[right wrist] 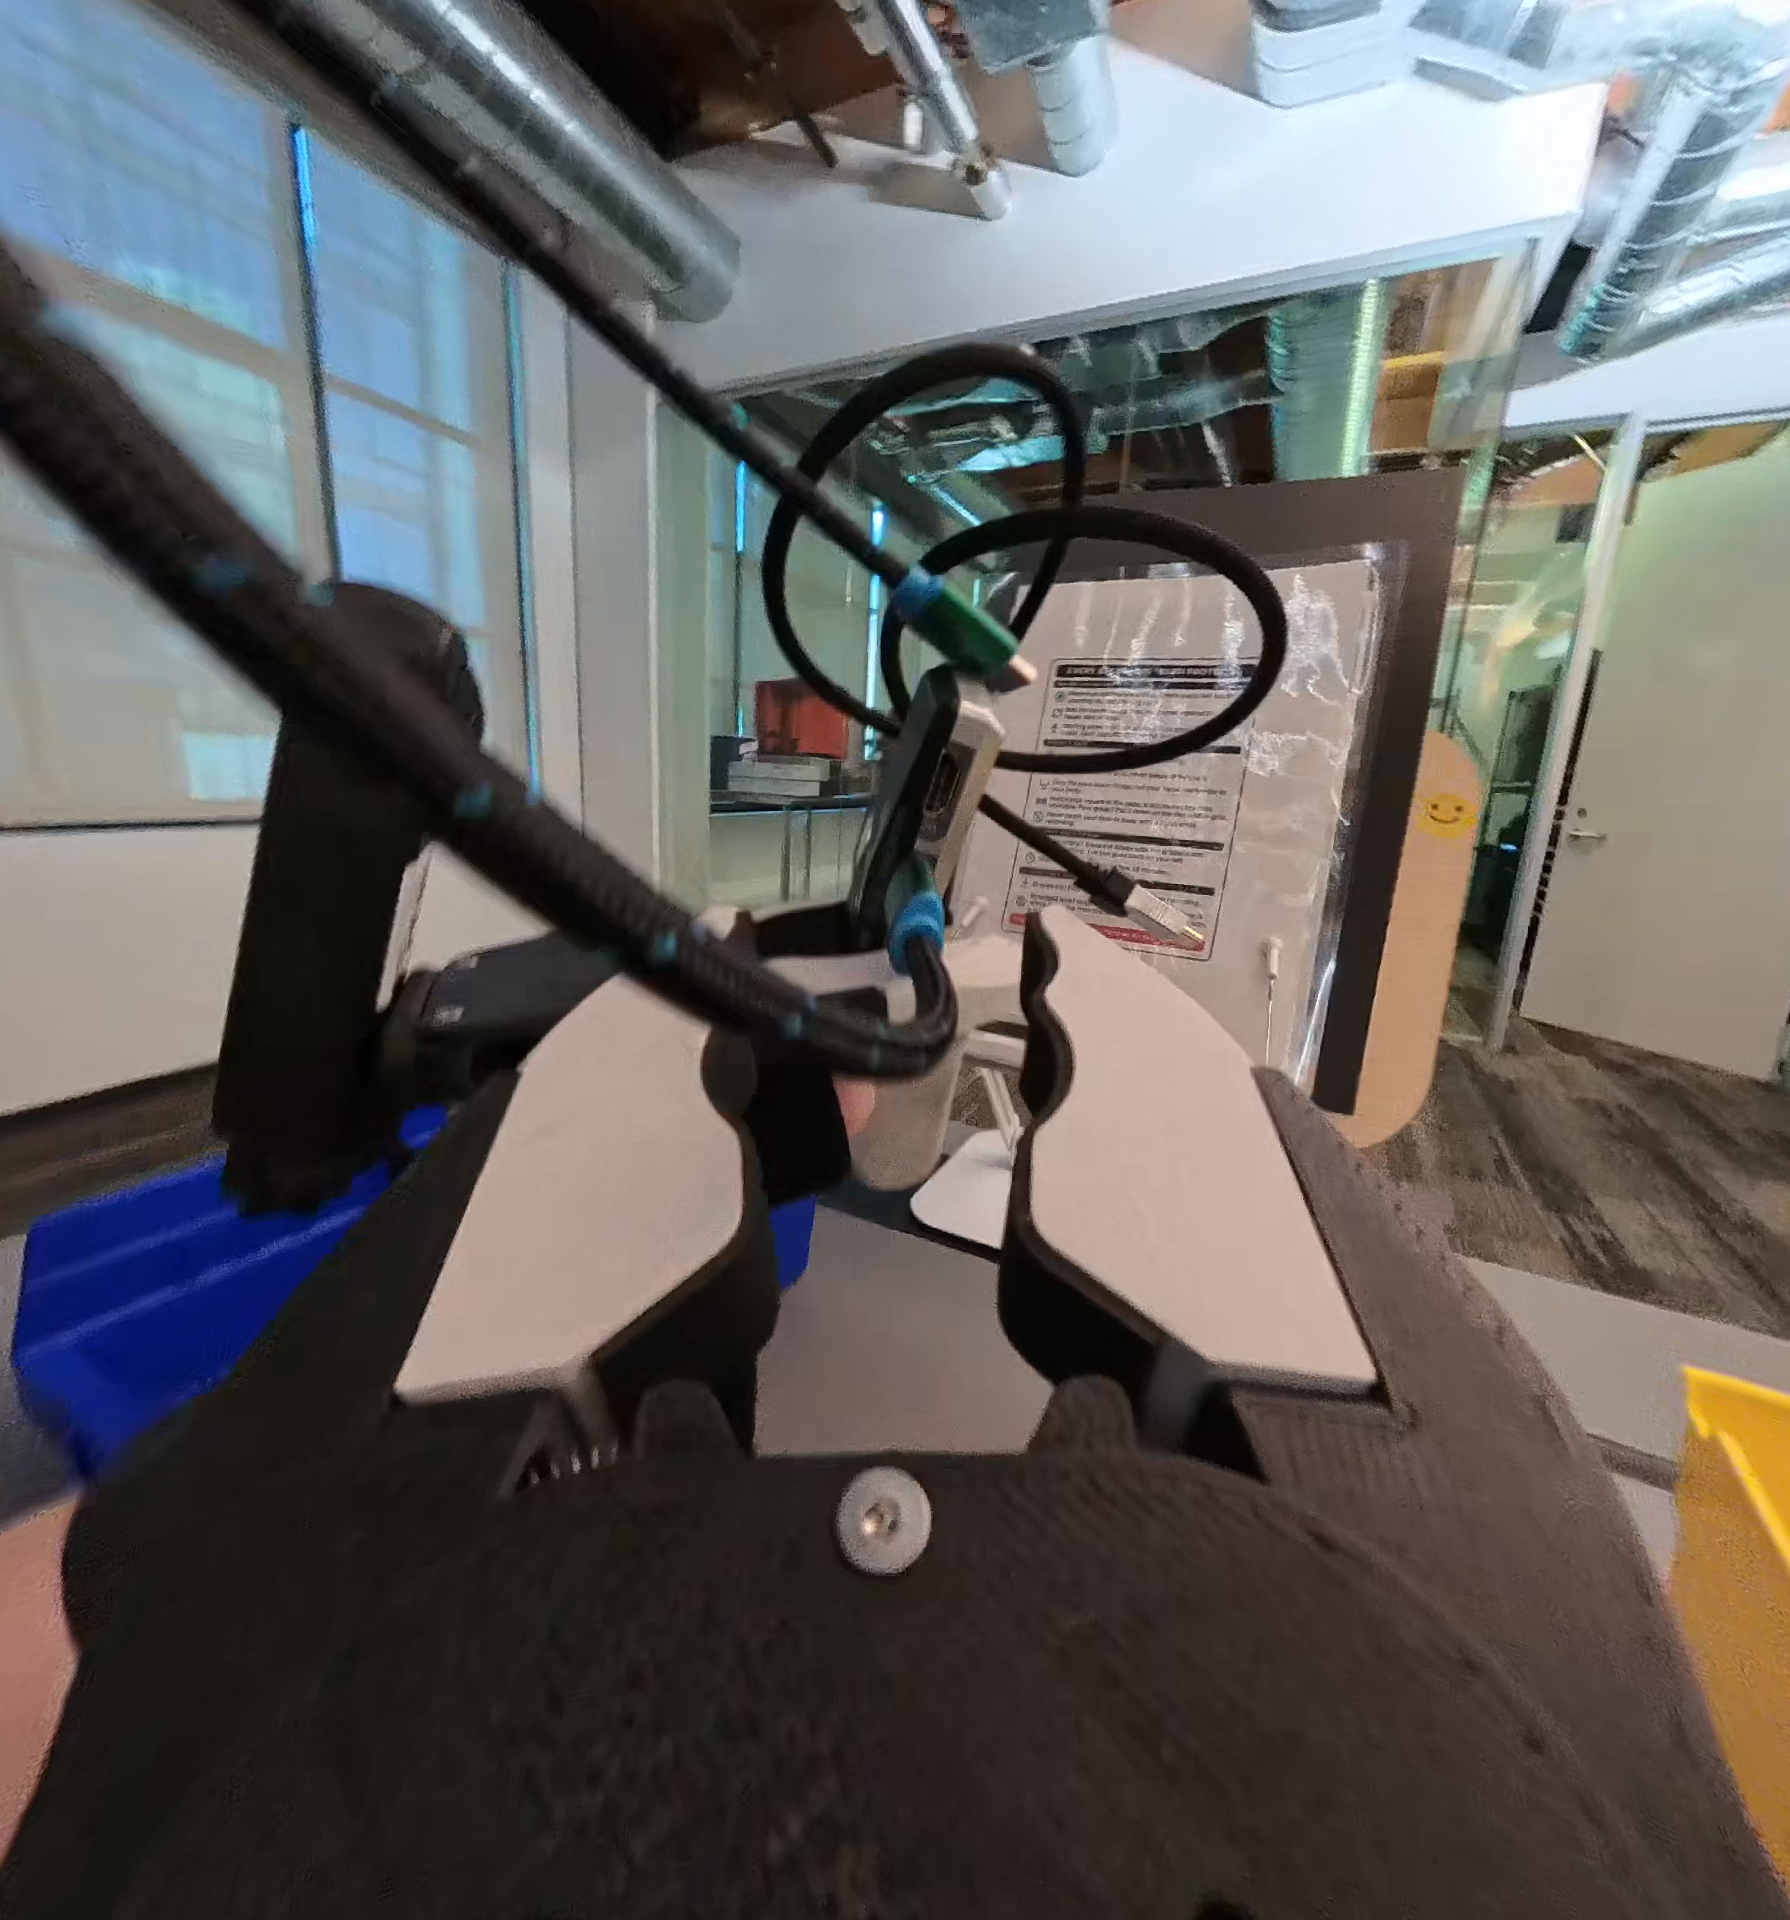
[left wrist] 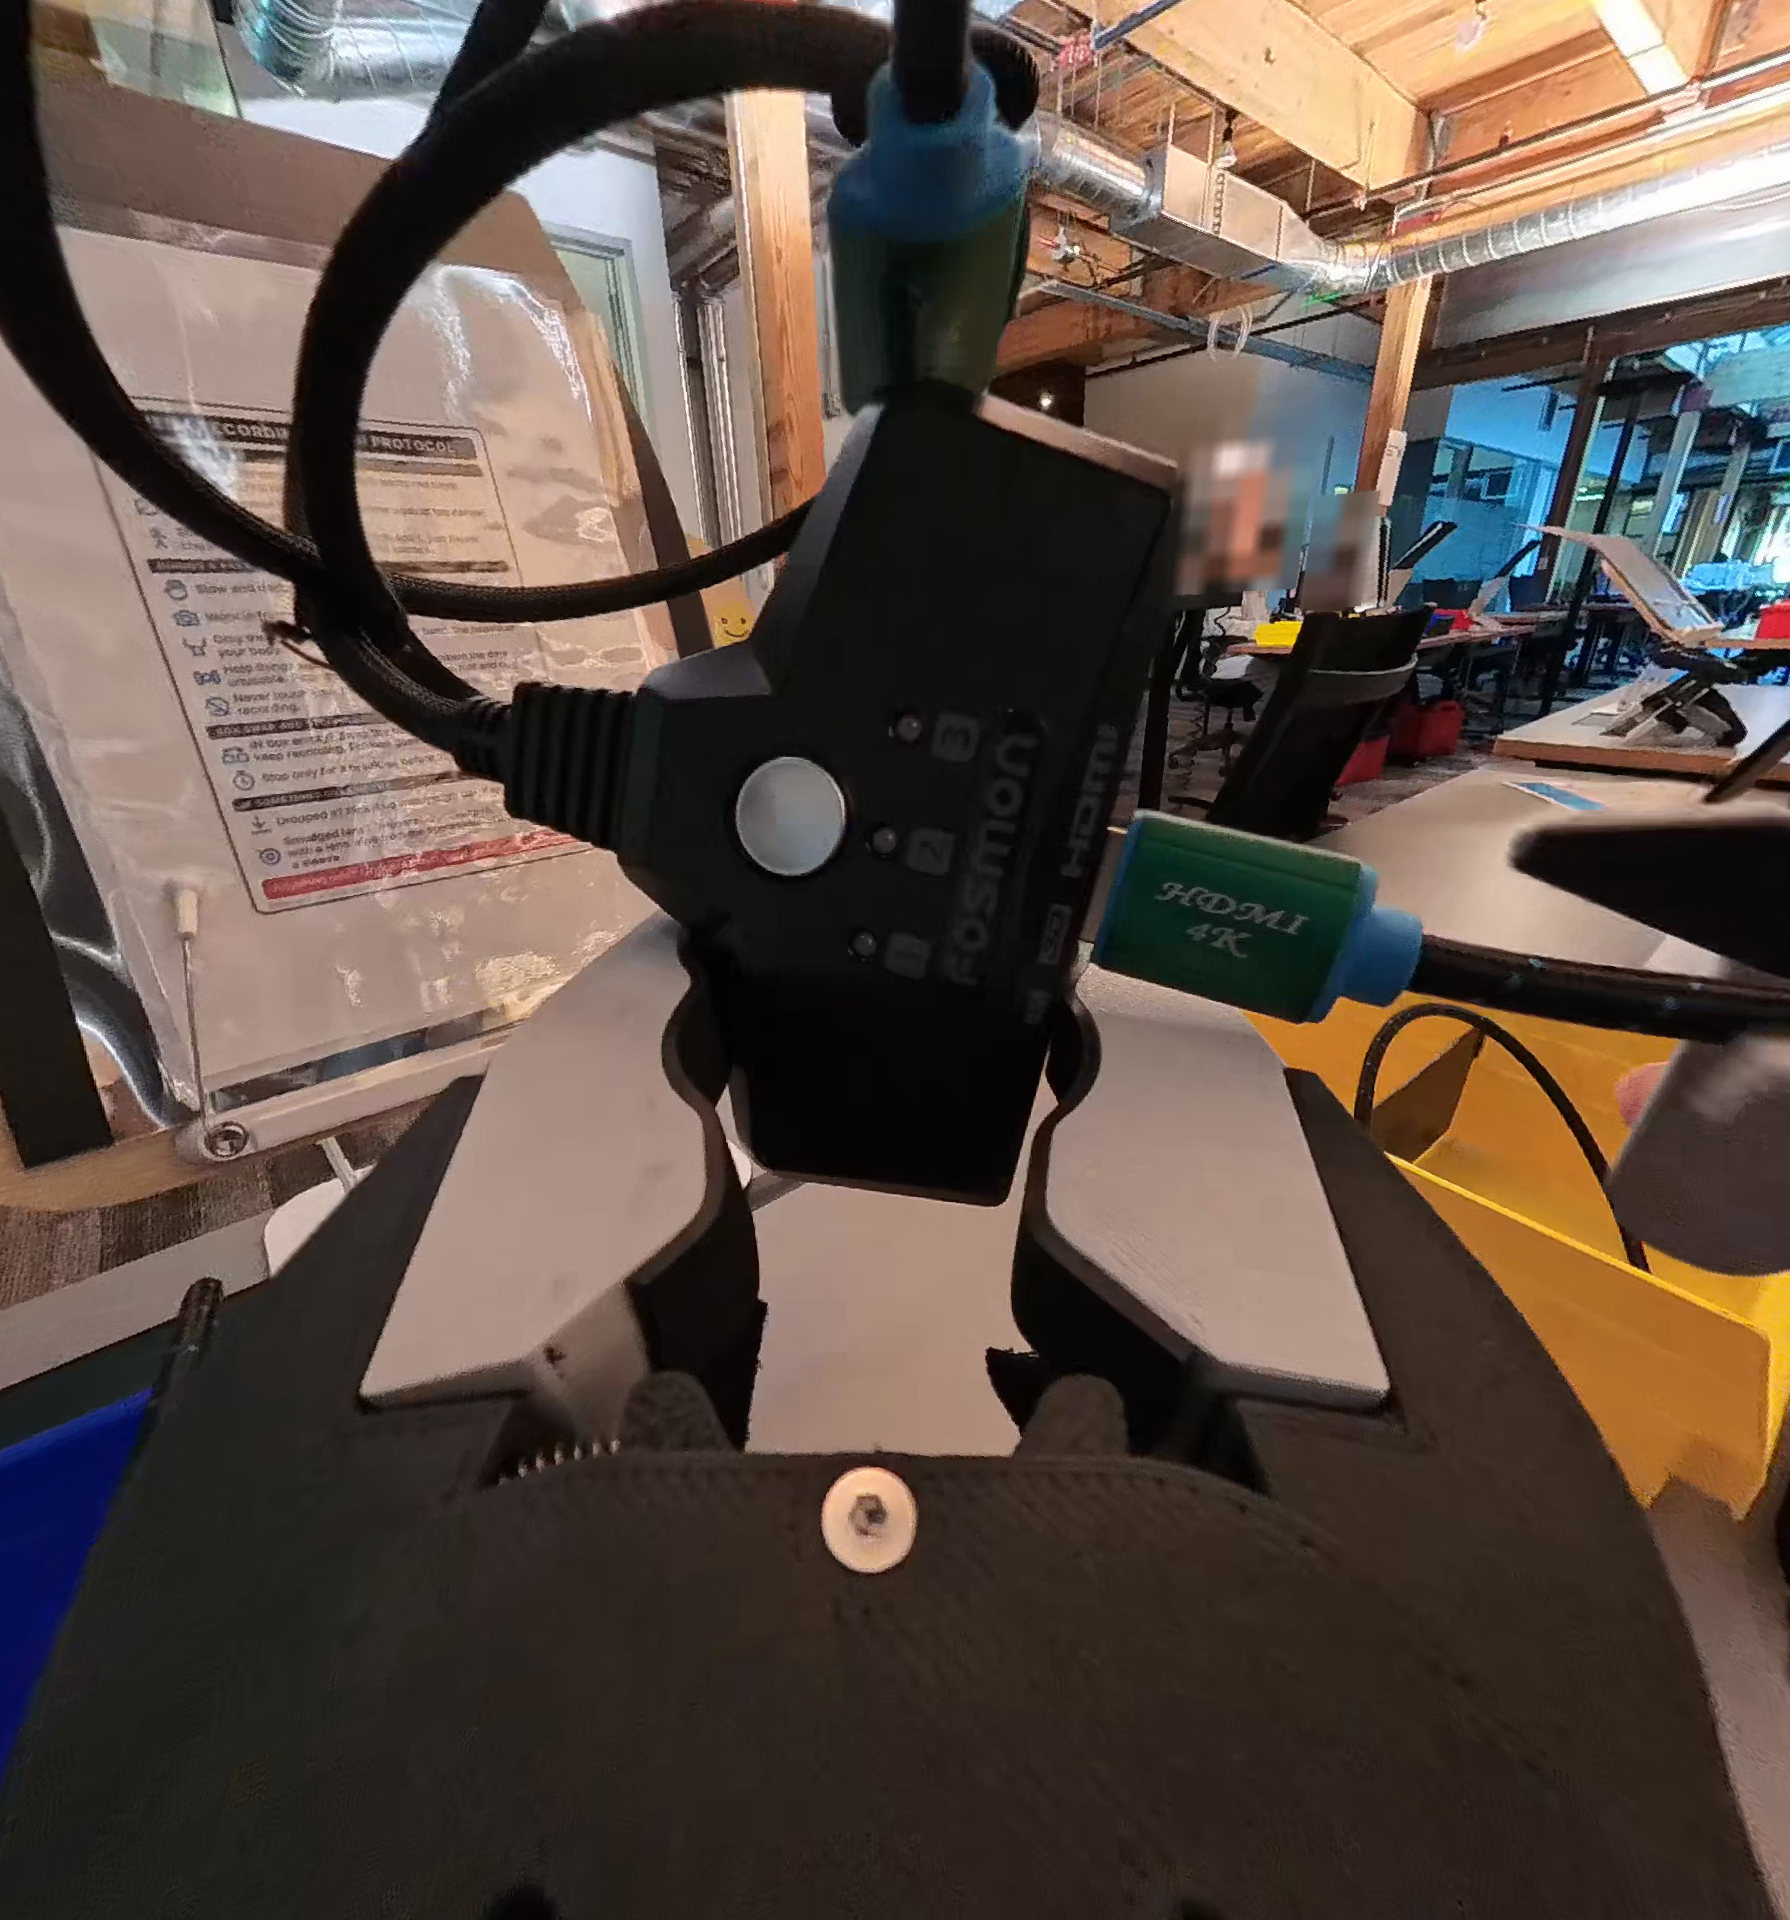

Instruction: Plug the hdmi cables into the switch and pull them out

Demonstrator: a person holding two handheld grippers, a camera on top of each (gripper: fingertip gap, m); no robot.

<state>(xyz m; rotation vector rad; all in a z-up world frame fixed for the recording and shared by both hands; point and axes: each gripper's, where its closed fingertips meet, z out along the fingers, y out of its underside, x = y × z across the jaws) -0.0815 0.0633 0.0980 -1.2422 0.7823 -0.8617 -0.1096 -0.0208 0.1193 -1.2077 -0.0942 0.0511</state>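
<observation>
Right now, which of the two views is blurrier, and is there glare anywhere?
Right wrist view: blurrier, the braided cable across the left smeared by motion. Left wrist view: sharp on the switch, with fisheye bending at the edges and glare on the plastic-covered sheet.

Each wrist camera looks forward along its own fingers; the left sits tight against the switch (left wrist: 932, 790), the right farther off.

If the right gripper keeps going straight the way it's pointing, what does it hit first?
Probably the black braided HDMI cable looping across just ahead of the open right gripper, then its blue-collared plug seated in the switch held by the left gripper. Depth is hard to judge here.
</observation>
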